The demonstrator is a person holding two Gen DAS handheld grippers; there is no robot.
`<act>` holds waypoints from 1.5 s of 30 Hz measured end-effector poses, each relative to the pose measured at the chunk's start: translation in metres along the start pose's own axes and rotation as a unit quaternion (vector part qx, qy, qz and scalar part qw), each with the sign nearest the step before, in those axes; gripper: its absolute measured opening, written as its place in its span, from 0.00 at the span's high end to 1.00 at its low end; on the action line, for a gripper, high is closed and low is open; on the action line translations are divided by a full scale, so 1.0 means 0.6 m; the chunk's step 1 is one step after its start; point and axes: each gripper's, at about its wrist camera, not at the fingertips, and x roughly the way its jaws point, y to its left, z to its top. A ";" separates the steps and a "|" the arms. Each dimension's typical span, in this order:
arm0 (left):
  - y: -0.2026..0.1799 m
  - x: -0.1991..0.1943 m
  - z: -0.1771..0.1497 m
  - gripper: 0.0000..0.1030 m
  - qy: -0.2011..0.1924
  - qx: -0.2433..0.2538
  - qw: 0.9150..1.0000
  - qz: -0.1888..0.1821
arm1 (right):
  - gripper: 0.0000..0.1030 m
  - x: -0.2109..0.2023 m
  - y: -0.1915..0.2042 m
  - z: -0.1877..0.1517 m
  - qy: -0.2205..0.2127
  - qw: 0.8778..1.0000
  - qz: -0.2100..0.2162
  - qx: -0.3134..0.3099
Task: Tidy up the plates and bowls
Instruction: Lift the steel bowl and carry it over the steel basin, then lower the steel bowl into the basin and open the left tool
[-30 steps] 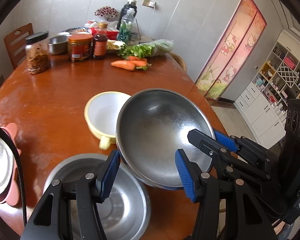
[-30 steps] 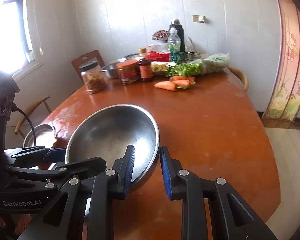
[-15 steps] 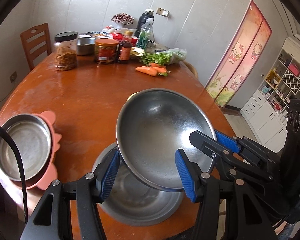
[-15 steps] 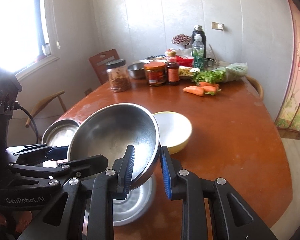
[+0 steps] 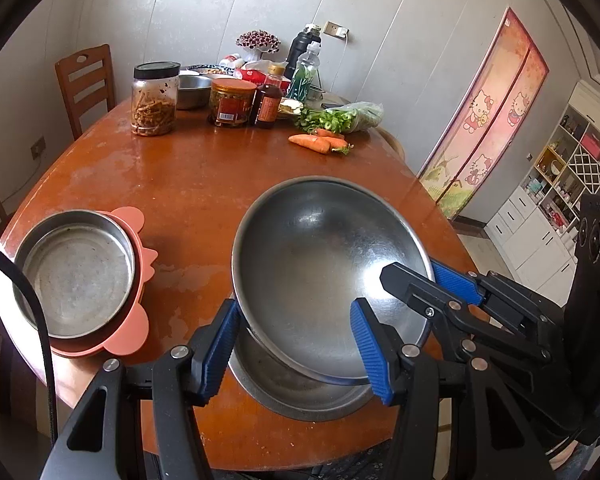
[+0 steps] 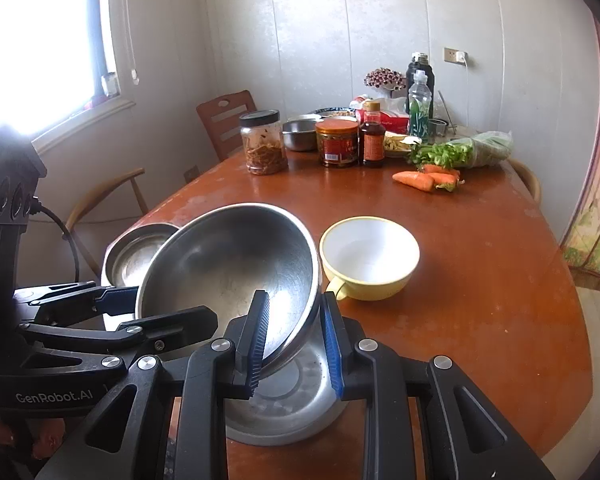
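Steel bowl [image 6: 228,264] now over another, both hand-held grippers clamping it; "GenRobot.AI" on left hand-held gripper [image 6: 140,308]

The large steel bowl [image 5: 324,272] has been carried leftward across the table [image 5: 172,184] and is now held tilted above the flat steel basin [image 5: 296,396], with the cream bowl [image 6: 370,256] uncovered at its right.

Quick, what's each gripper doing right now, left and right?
Left gripper: jaws closed on the near rim of the big steel bowl.
Right gripper: jaws shut on the same bowl's rim.
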 end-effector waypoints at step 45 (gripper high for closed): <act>-0.008 0.075 -0.054 0.45 0.071 0.009 0.997 0.011 | 0.72 0.042 -0.037 -0.077 0.061 0.997 0.011 0.046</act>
